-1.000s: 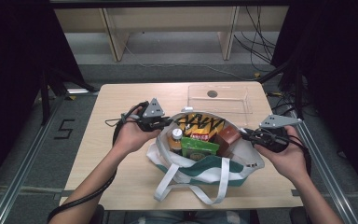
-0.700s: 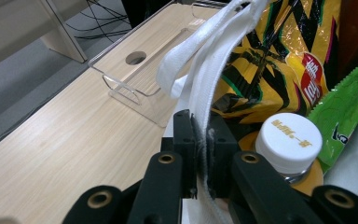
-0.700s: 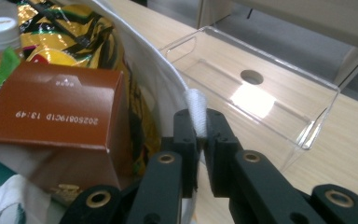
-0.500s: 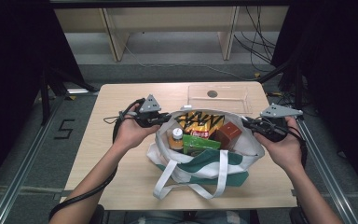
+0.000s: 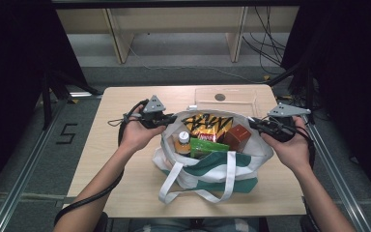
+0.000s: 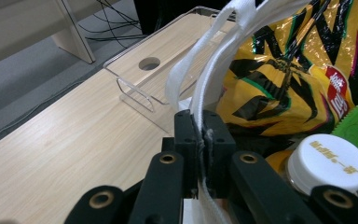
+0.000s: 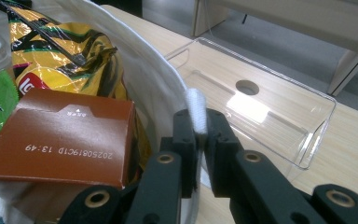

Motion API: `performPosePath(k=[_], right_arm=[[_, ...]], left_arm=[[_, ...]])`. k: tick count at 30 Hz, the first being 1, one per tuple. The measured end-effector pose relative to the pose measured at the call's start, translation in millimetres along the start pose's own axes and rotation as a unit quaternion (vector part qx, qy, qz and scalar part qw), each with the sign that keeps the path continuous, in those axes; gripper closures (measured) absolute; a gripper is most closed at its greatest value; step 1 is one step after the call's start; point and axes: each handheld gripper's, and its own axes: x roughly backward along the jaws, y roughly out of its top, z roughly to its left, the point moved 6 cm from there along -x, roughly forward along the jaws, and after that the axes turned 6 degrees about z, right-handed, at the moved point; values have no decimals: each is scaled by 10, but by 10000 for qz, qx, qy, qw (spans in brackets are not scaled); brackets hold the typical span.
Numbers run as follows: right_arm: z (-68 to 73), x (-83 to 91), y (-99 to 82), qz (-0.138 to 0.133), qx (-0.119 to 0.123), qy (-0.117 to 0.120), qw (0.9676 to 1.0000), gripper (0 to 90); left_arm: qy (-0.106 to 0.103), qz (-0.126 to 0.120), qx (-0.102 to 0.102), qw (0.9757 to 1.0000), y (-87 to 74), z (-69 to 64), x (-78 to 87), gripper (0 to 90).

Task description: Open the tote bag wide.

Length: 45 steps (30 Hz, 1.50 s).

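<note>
Reaching in from the near edge of the table (image 5: 101,159) on both forearms, each hand wrapped around a gripper at opposite sides of a white tote bag (image 5: 212,166). Holding the left gripper (image 5: 170,118) at the bag's left rim and the right gripper (image 5: 252,123) at its right rim, both pointing inward toward each other across the opening.

Pinching the white fabric of the rim in the left gripper (image 6: 199,135), jaws pressed together on it, a white strap (image 6: 186,70) looping up just past the tips. Pinching the opposite rim in the right gripper (image 7: 196,135) too, a fold of cloth standing up between the pressed jaws.

Sitting in the middle of the table, mouth spread wide between the two grippers, handles trailing toward the near edge. Holding a yellow and black chip bag (image 5: 206,124) at the far side, a brown box (image 5: 236,137) to its right, a green packet (image 5: 207,147) in front, and a bottle (image 5: 182,143) with a white cap at the left.

Lying just behind the tote, a clear plastic tray (image 5: 227,96) with a round hole in its base.
</note>
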Motion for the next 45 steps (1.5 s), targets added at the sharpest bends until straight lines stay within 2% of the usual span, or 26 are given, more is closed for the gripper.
performPosePath(k=[2,4,7,9,13,15,16,17,18,20,22,23,25,26,30,31,32,34,35,36,38,39,42,43,45], right_arm=[[-19,-26,-5,6,49,-5,10000,842],[-16,-42,-28,107,-42,68,9999,842],[-57,-86,-40,37,-32,48,10000,842],[-61,-103,-64,113,-124,106,9998,842],[-105,-149,-94,132,-83,121,9998,842],[-126,-211,-153,194,-224,182,9994,843],[-135,-237,-163,142,-225,162,9995,842],[-144,-242,-190,284,-207,189,9992,842],[-152,-283,-201,206,-235,129,9994,842],[-177,-296,-223,336,-146,163,9992,842],[-173,-324,-226,261,-223,119,9993,842],[-176,-343,-245,357,-197,126,9991,842],[-189,-359,-253,382,-126,105,9991,842],[-171,-403,-291,453,-239,132,9986,842],[-152,-477,-373,604,-297,243,9974,841],[-160,-507,-386,545,-302,225,9978,841],[-175,-519,-412,643,-258,254,9973,842],[-180,-555,-431,624,-312,246,9973,841],[-192,-577,-443,604,-253,223,9976,842],[-187,-580,-457,717,-293,274,9966,842],[-172,-605,-481,743,-468,261,9958,841],[-182,-616,-494,764,-450,267,9957,842],[-238,-670,-542,728,-343,222,9965,843],[-205,-667,-560,863,-610,270,9940,843],[-226,-714,-593,825,-521,243,9949,844]], left_arm=[[5,-52,103,9999,2,5,-57,855],[-10,53,83,10000,-13,25,-82,856],[-26,65,157,9999,-32,49,-138,857],[-35,107,191,9998,-54,62,-180,858],[-33,219,138,9997,-94,67,-252,863],[5,322,72,9995,-141,56,-321,866],[5,344,76,9994,-155,54,-340,866],[5,344,76,9994,-155,54,-340,867],[25,395,90,9992,-177,58,-375,868],[21,433,87,9990,-189,68,-403,868],[31,455,95,9989,-197,72,-415,868],[36,521,105,9986,-232,88,-461,868],[30,552,119,9984,-250,91,-478,867],[18,635,159,9979,-305,96,-535,867],[-5,845,146,9963,-430,97,-646,867],[-7,876,160,9960,-455,99,-668,868],[-17,880,178,9960,-465,99,-679,867],[-36,898,187,9958,-484,106,-697,868],[-39,909,188,9957,-494,109,-703,868],[-34,909,210,9956,-502,109,-711,868],[-44,925,214,9955,-519,113,-723,868],[-85,903,286,9955,-526,109,-738,868],[-79,923,276,9953,-541,119,-758,868],[-88,923,266,9953,-547,119,-768,868],[-66,942,261,9952,-556,116,-777,867]])
